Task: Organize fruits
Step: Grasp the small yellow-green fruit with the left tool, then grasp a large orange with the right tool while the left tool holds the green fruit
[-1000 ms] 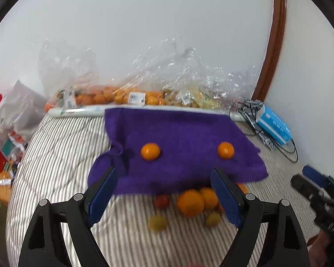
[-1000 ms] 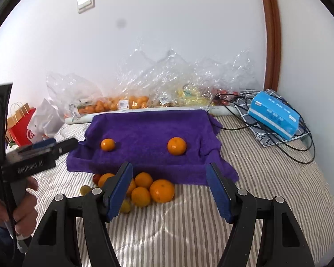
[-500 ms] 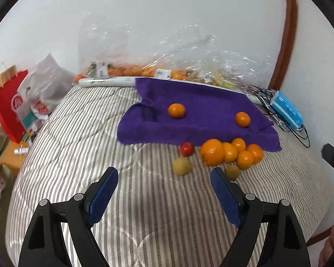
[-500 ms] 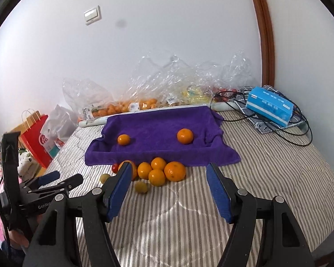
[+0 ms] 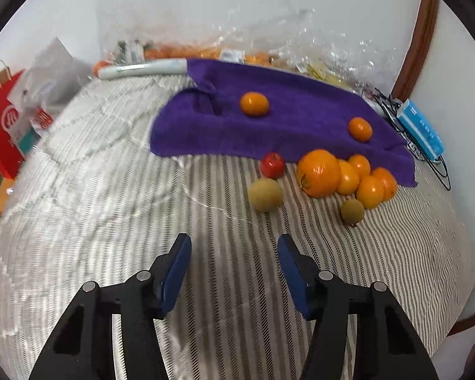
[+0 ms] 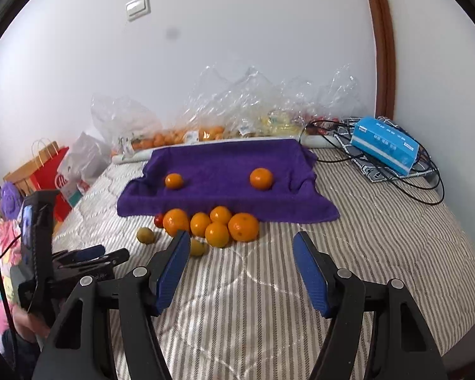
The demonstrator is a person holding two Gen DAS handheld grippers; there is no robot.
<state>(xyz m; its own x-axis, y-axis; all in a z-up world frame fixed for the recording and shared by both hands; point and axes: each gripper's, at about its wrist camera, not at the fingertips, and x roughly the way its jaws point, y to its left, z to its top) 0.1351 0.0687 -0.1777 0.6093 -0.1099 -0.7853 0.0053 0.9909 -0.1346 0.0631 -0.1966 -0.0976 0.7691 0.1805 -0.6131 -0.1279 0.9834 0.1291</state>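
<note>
Both tongs, left (image 5: 234, 266) and right (image 6: 237, 262), spread, empty. Orange pile (image 6: 218, 224) on bed, touching purple towel (image 6: 224, 171) front edge. Risk: soft mattress, round fruit; one nudge rolls neighbours away.

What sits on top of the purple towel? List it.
Two oranges rest apart on the purple towel. The other fruit lies on the striped cover at its front edge. Anything beneath the towel is hidden.
</note>
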